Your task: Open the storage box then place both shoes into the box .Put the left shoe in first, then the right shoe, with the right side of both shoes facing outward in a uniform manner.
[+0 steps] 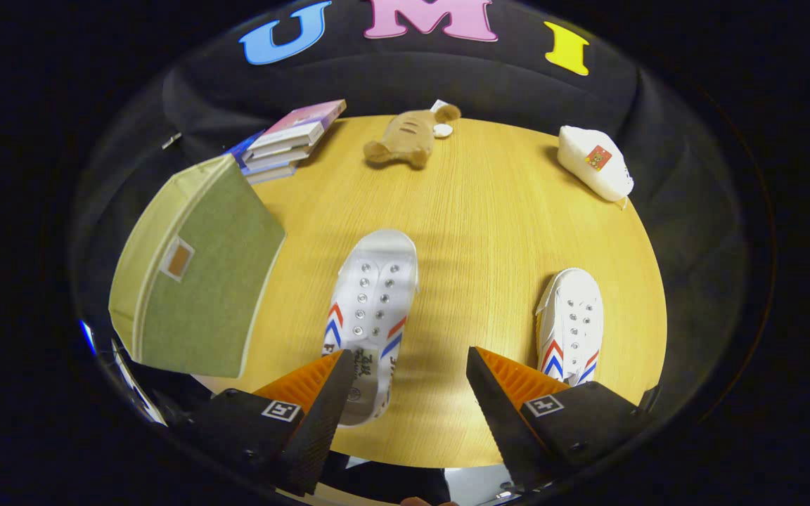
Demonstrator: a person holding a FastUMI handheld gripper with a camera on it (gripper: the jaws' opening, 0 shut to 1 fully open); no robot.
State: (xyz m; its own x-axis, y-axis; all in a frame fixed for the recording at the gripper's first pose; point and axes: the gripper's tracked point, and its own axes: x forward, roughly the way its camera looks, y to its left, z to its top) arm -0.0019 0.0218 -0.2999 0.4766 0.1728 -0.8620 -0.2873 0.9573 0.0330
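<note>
Books: stack of thin paperbacks [285, 143], far table edge
Toy: brown plush animal [405, 137]
Pouch: white padded packet [595, 171]
Surface: round light-wood table [475, 211]

My gripper [405, 393] has black fingers [320, 414] with orange ribbed backs, spread wide over a light yellow wood-grain table [489, 211]. Between them lies a white shoe [371, 316] with red and blue chevron stripes; a second white shoe [570, 327] carries the same stripes. The storage box [194, 270] is olive green with cream trim. Beyond sit a tan plush toy [405, 137], a white pouch [595, 169] and pink-and-blue books [285, 140].
</note>
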